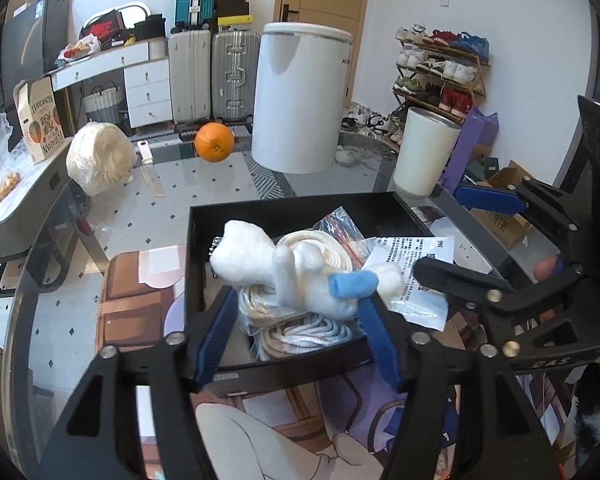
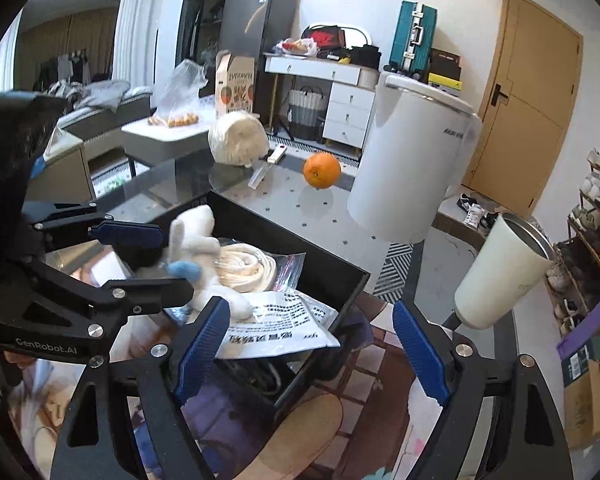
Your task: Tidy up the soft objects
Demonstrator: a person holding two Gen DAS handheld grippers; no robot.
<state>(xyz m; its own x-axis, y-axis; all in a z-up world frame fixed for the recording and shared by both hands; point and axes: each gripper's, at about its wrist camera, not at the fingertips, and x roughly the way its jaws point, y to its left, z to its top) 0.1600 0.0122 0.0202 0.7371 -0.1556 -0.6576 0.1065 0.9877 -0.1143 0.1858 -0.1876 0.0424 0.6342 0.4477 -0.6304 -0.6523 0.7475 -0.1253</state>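
A white plush toy with a blue part [image 1: 300,276] lies in the black box [image 1: 268,210] on top of bagged coils of white rope [image 1: 296,320] and a printed plastic packet [image 1: 416,264]. My left gripper [image 1: 300,308] is open, its fingers on either side of the toy over the box. In the right wrist view the toy [image 2: 198,256] lies between the left gripper's fingers [image 2: 128,234]. My right gripper [image 2: 312,332] is open and empty, over the box's near right corner [image 2: 352,292]. A bagged roll of white yarn [image 1: 100,158] lies on the table at the far left.
An orange [image 1: 215,142], a large white cylindrical appliance [image 1: 300,100] and a white tumbler [image 1: 424,152] stand on the glass table behind the box. A picture mat [image 1: 140,292] lies under the box. A small white tool [image 2: 276,156] lies by the yarn.
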